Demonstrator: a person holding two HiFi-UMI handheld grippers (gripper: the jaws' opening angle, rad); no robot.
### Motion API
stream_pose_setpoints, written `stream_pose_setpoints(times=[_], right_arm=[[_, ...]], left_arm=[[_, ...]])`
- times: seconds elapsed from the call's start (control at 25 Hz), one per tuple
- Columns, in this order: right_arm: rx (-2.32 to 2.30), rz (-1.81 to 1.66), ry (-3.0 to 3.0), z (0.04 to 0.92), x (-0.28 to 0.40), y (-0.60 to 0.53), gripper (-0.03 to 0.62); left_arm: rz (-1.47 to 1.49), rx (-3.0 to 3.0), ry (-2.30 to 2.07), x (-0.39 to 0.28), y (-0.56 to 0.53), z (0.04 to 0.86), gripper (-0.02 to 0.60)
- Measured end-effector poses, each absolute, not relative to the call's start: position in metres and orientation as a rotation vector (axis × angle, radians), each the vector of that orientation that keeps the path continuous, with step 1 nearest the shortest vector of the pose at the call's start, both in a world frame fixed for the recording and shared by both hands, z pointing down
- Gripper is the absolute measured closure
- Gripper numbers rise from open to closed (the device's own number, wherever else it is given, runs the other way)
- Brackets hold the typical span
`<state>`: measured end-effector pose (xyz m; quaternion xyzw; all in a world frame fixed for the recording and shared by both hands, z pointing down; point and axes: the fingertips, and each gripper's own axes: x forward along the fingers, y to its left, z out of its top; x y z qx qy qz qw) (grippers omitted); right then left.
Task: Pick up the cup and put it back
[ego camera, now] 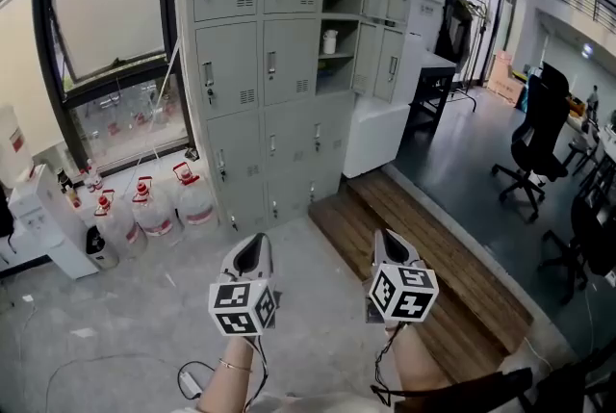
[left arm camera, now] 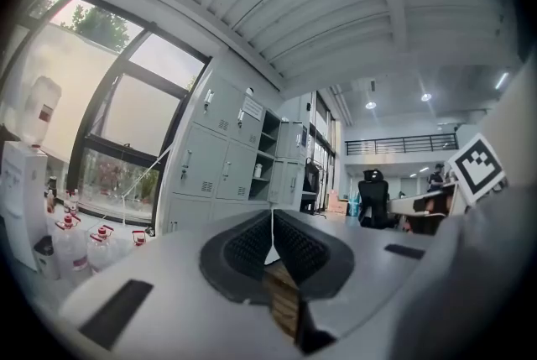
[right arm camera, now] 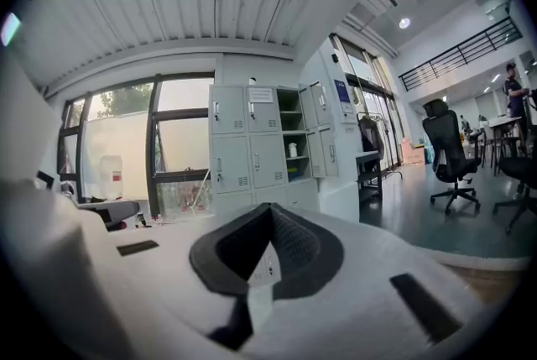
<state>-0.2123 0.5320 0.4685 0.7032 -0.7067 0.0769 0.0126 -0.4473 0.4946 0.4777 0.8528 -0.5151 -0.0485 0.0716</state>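
The cup (ego camera: 330, 41) is a small white one standing on a shelf in the open compartment of the grey lockers (ego camera: 269, 64), far ahead of both grippers. It shows tiny in the left gripper view as the cup (left arm camera: 258, 170) and in the right gripper view as the cup (right arm camera: 292, 150). My left gripper (ego camera: 252, 252) is held low at the view's bottom, shut and empty, its tips touching (left arm camera: 272, 220). My right gripper (ego camera: 390, 247) sits beside it, also shut with nothing in it (right arm camera: 270, 211). Both point toward the lockers.
Several water jugs (ego camera: 144, 209) and a white water dispenser (ego camera: 43, 223) stand at the left under the window. A wooden platform (ego camera: 423, 257) runs to the right of the lockers. Black office chairs (ego camera: 534, 141) and a desk (ego camera: 428, 89) stand at the right.
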Motion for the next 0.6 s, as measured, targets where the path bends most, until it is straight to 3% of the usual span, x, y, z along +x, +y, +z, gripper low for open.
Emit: stream_pose_setpoints(times=[0.6], right_arm=[[2.258,0.316,-2.128,0.487,-0.22,0.514,0.603]], left_arm=[[-0.123,2.568,-1.518,-0.471,0.462,0.492,0.571]])
